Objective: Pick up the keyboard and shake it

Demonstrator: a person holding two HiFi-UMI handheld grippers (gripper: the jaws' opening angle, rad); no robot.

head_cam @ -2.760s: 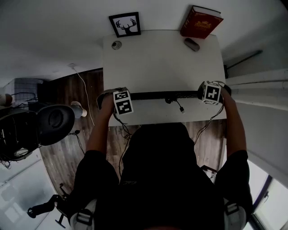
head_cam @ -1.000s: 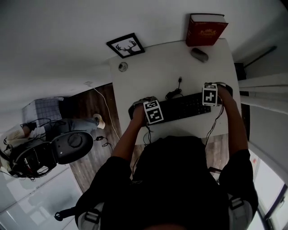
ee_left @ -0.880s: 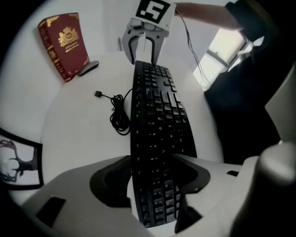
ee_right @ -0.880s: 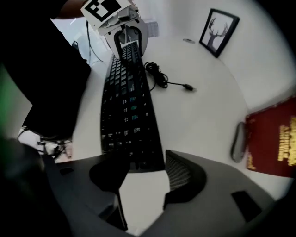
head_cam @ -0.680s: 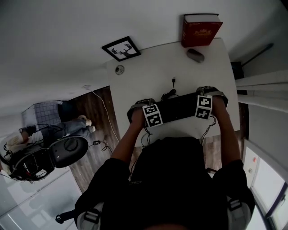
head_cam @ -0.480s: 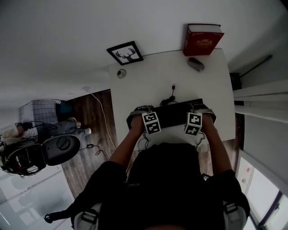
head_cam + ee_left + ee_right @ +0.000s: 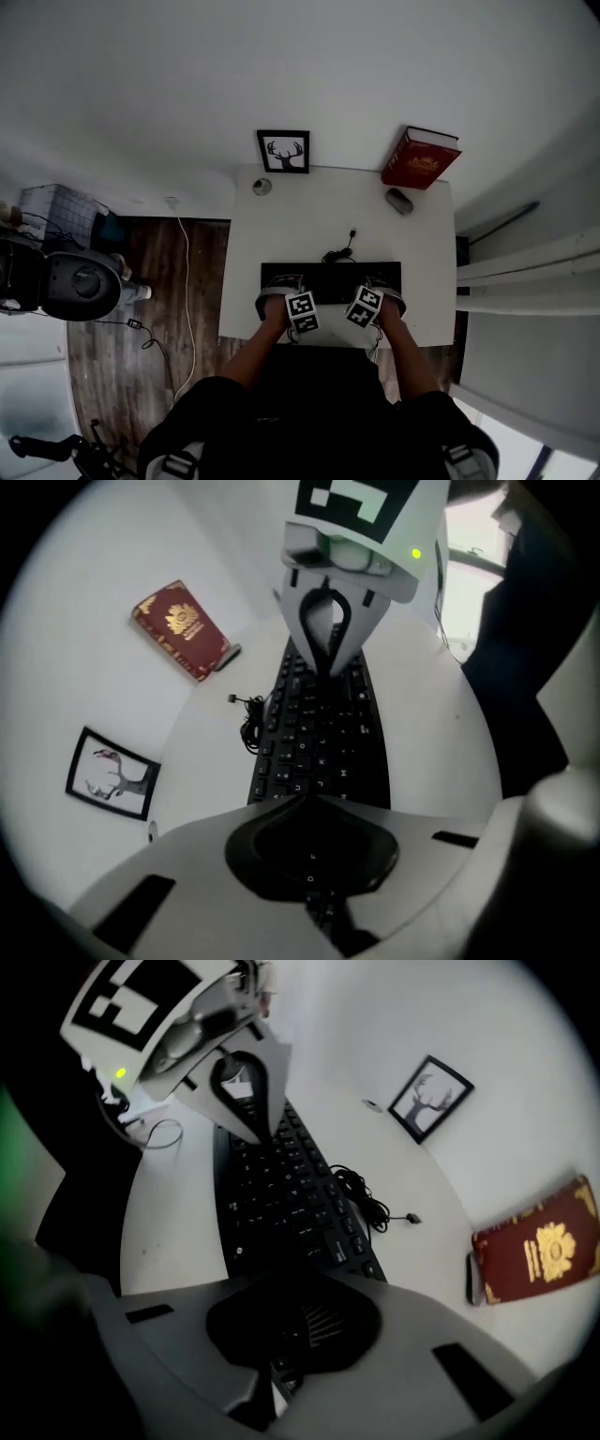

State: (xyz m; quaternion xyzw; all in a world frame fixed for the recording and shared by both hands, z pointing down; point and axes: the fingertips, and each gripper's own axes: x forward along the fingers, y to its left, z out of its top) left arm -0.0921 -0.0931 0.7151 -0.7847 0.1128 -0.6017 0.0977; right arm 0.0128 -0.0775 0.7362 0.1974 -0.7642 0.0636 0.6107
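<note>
The black keyboard [image 7: 330,277] lies flat on the white desk [image 7: 249,246], its cable [image 7: 339,249] curled behind it. Both grippers hover over its near edge, side by side. My left gripper [image 7: 281,287] is shut, with nothing between its jaws. In the left gripper view its closed tips [image 7: 309,803] sit just above the keys [image 7: 319,733]. My right gripper [image 7: 382,292] is shut and empty too, its tips [image 7: 281,1277] over the keyboard's [image 7: 281,1199] other end. Each gripper view shows the opposite gripper at the keyboard's far end.
A red book [image 7: 420,157] and a framed deer picture [image 7: 283,151] stand at the desk's back edge against the wall. A dark mouse [image 7: 398,201] lies in front of the book, a small round object [image 7: 262,187] near the picture. An office chair [image 7: 80,281] stands on the floor at the left.
The grippers held the keyboard by its two ends. They have let go, slid inward toward each other along its near edge and shut. The head view has pulled back.
</note>
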